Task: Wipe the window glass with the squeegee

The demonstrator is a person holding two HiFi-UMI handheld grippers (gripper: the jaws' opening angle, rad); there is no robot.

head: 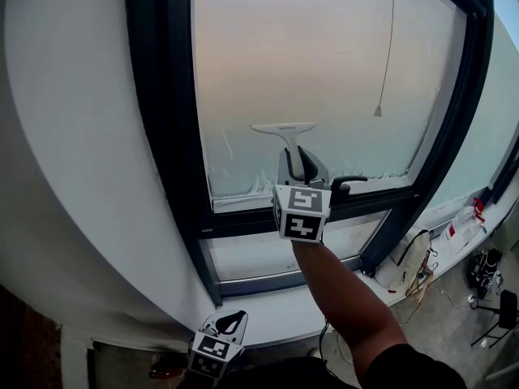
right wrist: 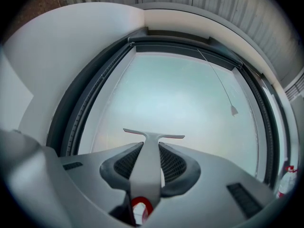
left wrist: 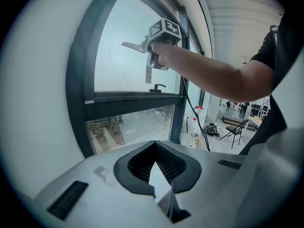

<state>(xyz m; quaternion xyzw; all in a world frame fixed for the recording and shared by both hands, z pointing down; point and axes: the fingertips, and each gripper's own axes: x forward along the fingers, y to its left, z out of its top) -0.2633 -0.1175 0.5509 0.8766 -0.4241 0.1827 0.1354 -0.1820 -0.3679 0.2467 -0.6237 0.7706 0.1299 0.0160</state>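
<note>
Right gripper (right wrist: 151, 148): jaws clamped on the squeegee (right wrist: 153, 137) handle, one dark ribbed pad on each side. The handle runs up between them and out past the tips.

Squeegee: pale grey-white, T-shaped. A narrow straight blade bar sits across the top. The flat handle is slim at the neck and broadens toward the gripper. The right gripper view shows a red ring-shaped part at the handle's lower end, deep between the jaws.

Position, head view: squeegee (head: 282, 128) is upright, blade level, in front of the lower middle of the upper window glass (head: 324, 55), above the lower frame rail. The blade lies at the pane. I cannot confirm actual contact from any view.

Glass: hazy and pale. Whitish streaks run along the bottom edge and up the lower left edge.

A black window handle (head: 349, 182) sits on the rail just right of the right gripper (head: 302, 162). A thin cord with a small end weight (head: 378, 112) hangs in front of the pane to the right of the blade, apart from it.

Left gripper (left wrist: 155, 148): jaws together, nothing between them. In the head view it is held low (head: 227, 324), below the sill and well apart from the squeegee.

The left gripper view shows the right gripper (left wrist: 154, 51) raised on an outstretched arm (left wrist: 213, 75), with the blade (left wrist: 133, 45) pointing toward the glass.
</note>
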